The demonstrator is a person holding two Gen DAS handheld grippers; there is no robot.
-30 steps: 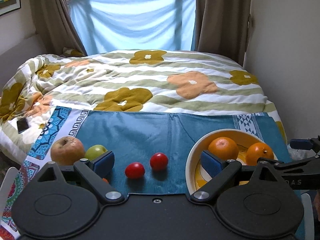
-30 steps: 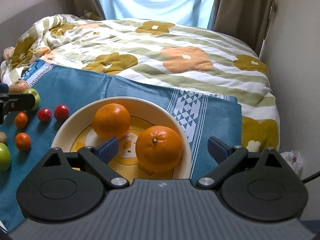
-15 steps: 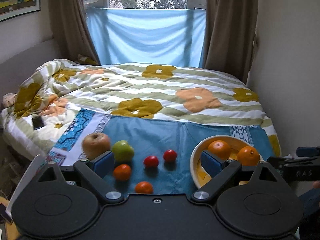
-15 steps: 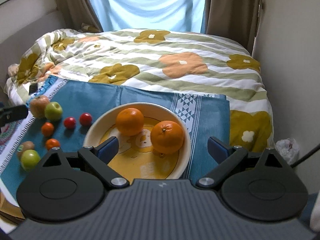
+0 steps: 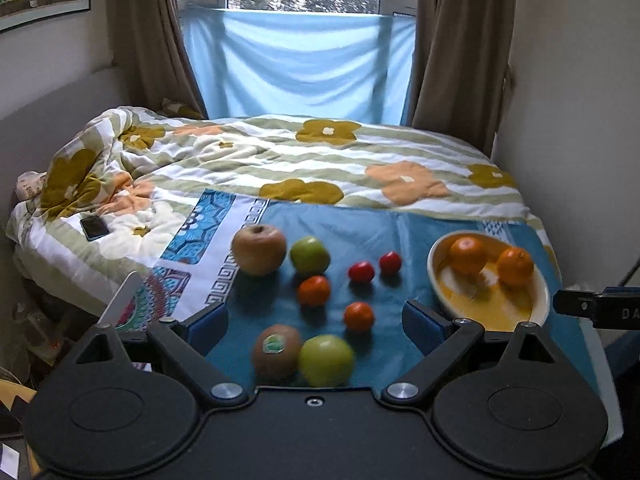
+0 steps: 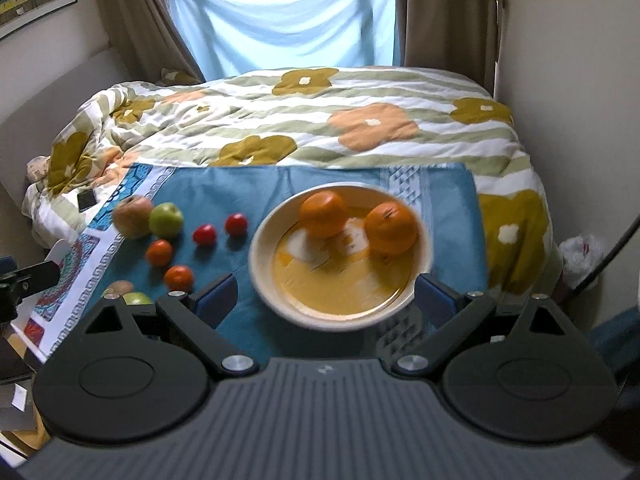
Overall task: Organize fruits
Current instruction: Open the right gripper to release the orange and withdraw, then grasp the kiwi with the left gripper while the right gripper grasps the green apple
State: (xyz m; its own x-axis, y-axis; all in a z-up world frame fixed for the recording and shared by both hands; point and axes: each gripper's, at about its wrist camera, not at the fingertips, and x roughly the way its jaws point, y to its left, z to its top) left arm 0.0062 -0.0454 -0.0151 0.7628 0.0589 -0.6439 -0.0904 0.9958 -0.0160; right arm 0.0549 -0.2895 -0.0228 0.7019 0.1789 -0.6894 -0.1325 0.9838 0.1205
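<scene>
On the blue cloth (image 5: 340,232), the yellow bowl (image 6: 280,304) with two oranges (image 6: 323,214) sits toward the right edge, loose fruits spread toward the left edge, while my left gripper (image 5: 314,326) and right gripper (image 6: 326,300) hover wide apart, holding nothing.

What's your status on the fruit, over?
Left gripper open, empty; right gripper open, empty. Two large oranges in cream-rimmed yellow bowl; small red, orange, green fruits loose on blue cloth. Nothing in the way.
</scene>
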